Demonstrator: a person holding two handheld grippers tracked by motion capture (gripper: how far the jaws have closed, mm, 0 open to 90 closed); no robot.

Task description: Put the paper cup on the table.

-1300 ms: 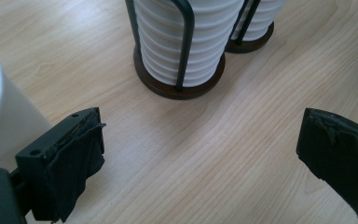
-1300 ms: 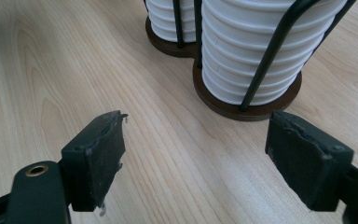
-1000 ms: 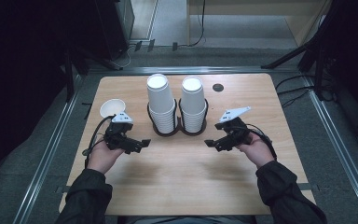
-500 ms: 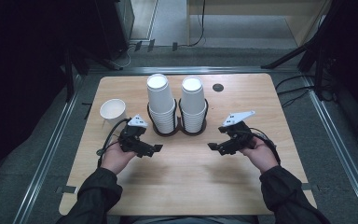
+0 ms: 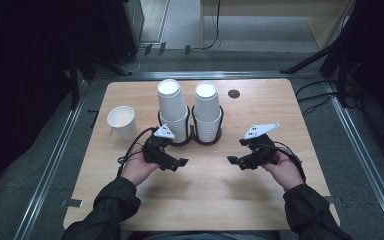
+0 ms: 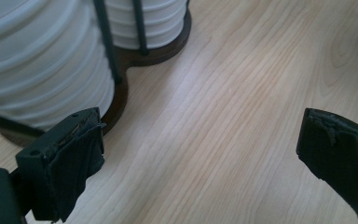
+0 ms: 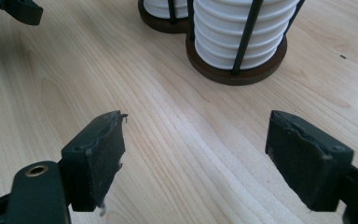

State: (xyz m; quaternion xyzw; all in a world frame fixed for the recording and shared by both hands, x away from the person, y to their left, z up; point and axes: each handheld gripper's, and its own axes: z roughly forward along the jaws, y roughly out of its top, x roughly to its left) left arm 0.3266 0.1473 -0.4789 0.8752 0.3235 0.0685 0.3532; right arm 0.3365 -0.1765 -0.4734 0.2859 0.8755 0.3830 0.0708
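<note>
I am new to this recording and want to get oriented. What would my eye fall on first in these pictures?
First, the two tall stacks of white paper cups in a dark wire holder, at the middle of the wooden table toward its far edge. Next, a single white cup standing alone to their left. In front of the stacks, the left tool and right tool face each other, both open and empty.

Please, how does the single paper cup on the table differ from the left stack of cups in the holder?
The single cup stands alone on the bare table, while the left stack sits inside a dark wire holder. The single cup is one cup and low; the left stack is many nested cups and rises taller. The single cup is farther from the left tongs than the left stack. Both are white and upright, mouth up.
</note>
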